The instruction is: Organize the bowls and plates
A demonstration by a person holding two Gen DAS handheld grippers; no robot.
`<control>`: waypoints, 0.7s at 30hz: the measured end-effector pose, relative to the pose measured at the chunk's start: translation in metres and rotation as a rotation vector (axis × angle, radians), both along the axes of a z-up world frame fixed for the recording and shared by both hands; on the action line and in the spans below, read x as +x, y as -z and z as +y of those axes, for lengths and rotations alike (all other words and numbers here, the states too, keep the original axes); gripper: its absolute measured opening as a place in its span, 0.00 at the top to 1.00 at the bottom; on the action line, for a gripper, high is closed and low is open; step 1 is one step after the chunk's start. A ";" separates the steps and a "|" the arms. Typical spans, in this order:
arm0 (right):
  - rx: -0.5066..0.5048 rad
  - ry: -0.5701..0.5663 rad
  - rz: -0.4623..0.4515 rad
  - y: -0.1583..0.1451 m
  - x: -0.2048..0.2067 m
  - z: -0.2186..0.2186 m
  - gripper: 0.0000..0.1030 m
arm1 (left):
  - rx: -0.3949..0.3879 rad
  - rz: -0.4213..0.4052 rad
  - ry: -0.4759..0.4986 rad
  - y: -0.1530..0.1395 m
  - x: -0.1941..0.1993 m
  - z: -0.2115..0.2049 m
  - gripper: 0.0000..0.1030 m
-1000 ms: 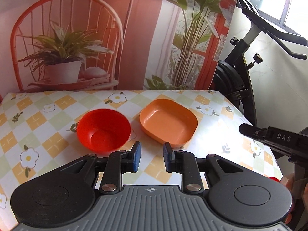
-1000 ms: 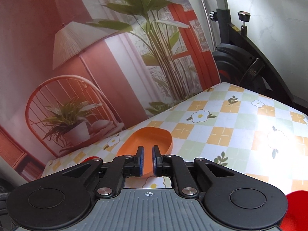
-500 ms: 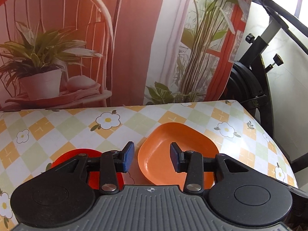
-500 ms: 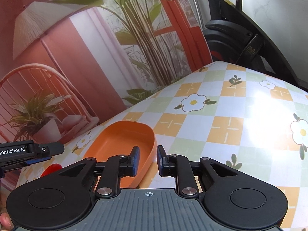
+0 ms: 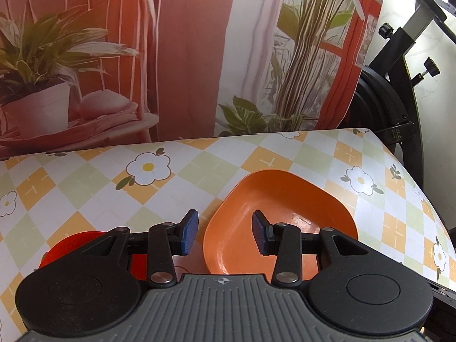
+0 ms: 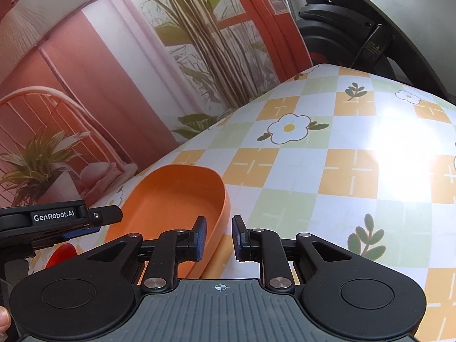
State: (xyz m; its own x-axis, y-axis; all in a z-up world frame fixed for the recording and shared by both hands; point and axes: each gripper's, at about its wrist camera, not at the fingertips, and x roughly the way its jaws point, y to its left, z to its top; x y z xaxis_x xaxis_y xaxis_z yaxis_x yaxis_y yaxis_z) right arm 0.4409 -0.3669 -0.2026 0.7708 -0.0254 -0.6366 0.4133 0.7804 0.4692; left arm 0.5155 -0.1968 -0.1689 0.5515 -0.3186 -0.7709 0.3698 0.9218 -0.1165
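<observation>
Only right wrist view shows left gripper (image 6: 85,222) sideways, both fingers apart, empty, orange plate (image 5: 280,219) ahead.

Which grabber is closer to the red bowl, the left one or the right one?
Left. The left gripper hangs just over the red bowl, whose rim peeks out under its left finger. The right gripper straddles the orange plate's far rim, with that plate between it and the bowl.
</observation>
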 end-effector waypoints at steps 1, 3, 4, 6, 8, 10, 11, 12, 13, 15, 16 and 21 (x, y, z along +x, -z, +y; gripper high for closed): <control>0.003 -0.001 0.002 0.001 0.000 0.000 0.81 | 0.007 0.002 0.000 0.002 0.001 -0.001 0.58; 0.010 -0.002 0.002 0.003 -0.001 0.000 0.81 | 0.016 0.010 0.000 0.004 0.002 -0.003 0.58; 0.011 -0.001 0.000 0.003 -0.001 0.000 0.81 | 0.016 0.015 0.002 0.006 0.004 -0.004 0.58; 0.012 -0.001 -0.001 0.003 -0.001 0.000 0.81 | 0.021 0.024 0.002 0.008 0.005 -0.005 0.58; 0.011 -0.002 0.000 0.003 -0.001 0.000 0.81 | 0.033 0.031 0.003 0.010 0.007 -0.006 0.58; 0.012 -0.007 0.003 0.004 0.001 0.000 0.81 | 0.039 0.041 0.007 0.013 0.008 -0.007 0.58; 0.015 -0.009 0.003 0.004 0.001 0.001 0.82 | 0.041 0.045 0.010 0.014 0.009 -0.008 0.58; 0.018 -0.011 0.004 0.005 0.002 0.001 0.82 | 0.044 0.050 0.012 0.015 0.009 -0.008 0.58; 0.020 -0.011 0.004 0.006 0.002 0.002 0.82 | 0.047 0.055 0.012 0.016 0.009 -0.009 0.58; 0.025 -0.012 0.004 0.006 0.003 0.002 0.82 | 0.048 0.064 0.003 0.018 0.009 -0.008 0.58; 0.026 -0.012 0.005 0.006 0.003 0.003 0.82 | 0.047 0.058 0.001 0.018 0.008 -0.008 0.58; 0.033 -0.020 0.012 0.006 0.004 0.004 0.84 | 0.040 0.050 0.027 0.018 0.004 -0.011 0.59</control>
